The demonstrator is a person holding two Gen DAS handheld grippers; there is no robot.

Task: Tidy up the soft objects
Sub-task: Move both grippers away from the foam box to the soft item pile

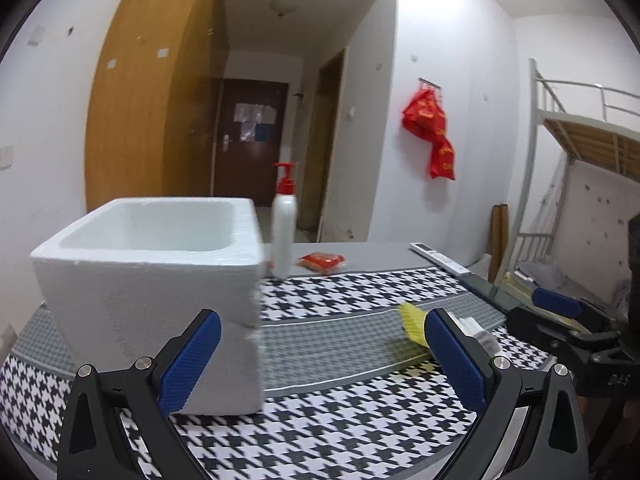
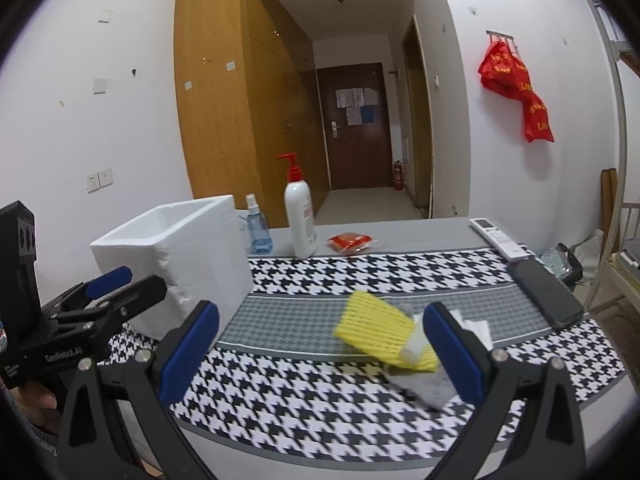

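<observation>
Left gripper: jaws spread wide, nothing between them, hovering low over the counter, which carries a black-and-white houndstooth mat with grey bands. Its left finger sits in front of the near wall of the white styrofoam box; box is open-topped, and what shows of the inside looks empty. Yellow ribbed foam sheet lies just beyond the right finger, mostly hidden behind it.

Right gripper: also released, jaws wide, holding nothing. The yellow foam sheet lies on the mat between its fingers, closer to the right finger, tilted, resting on a grey cloth and some white soft pieces beside it. The styrofoam box stands well left of this pile; the left gripper shows in front of it.

Further back on the counter: white pump bottle with red top, small blue spray bottle, red packet, white remote, black phone on the right.

Motion blur in both views.
</observation>
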